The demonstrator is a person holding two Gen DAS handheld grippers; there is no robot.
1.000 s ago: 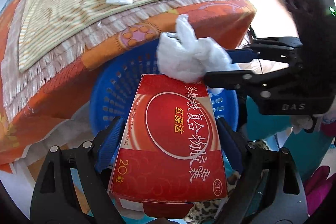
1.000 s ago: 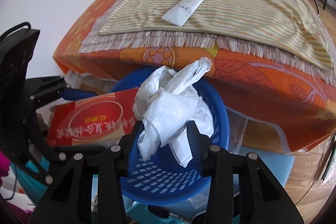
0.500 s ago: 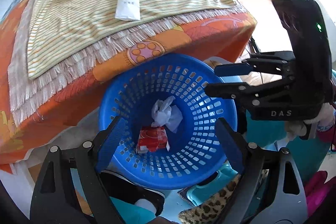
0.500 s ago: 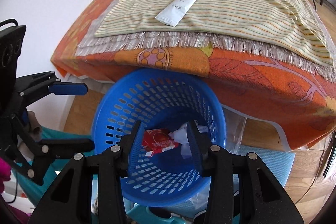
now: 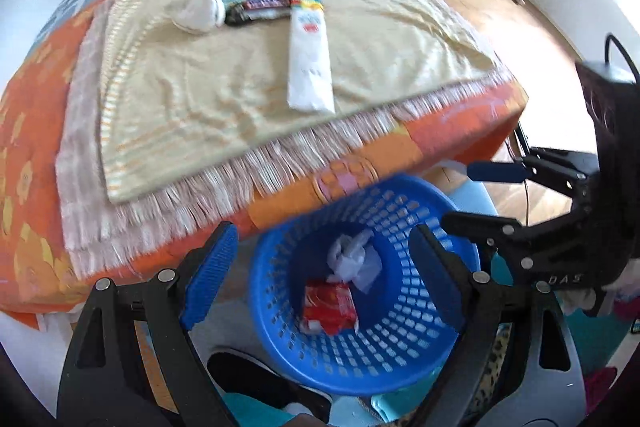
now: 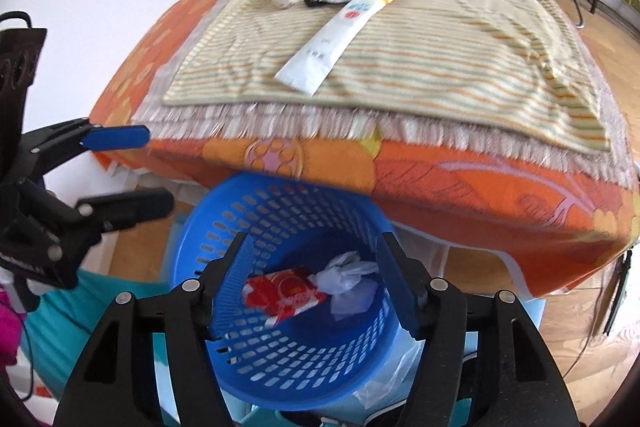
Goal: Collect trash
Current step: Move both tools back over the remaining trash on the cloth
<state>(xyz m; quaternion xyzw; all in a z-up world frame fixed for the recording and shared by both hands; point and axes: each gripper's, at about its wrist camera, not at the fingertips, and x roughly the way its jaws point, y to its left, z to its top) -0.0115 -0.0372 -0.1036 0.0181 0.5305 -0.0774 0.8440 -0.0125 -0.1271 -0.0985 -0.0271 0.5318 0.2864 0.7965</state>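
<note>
Trash, a red box and crumpled white plastic bag, lies inside the blue basket below the bed's fringed edge. Left gripper gapes empty; right gripper hangs above the rim, its jaws opening on nothing.

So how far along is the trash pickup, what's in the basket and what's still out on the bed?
Done: the red box and crumpled white bag lie in the blue basket. In hand: nothing; left gripper open, right gripper opening, both empty. Left: the white tube and wrapper pile on the bed.
</note>
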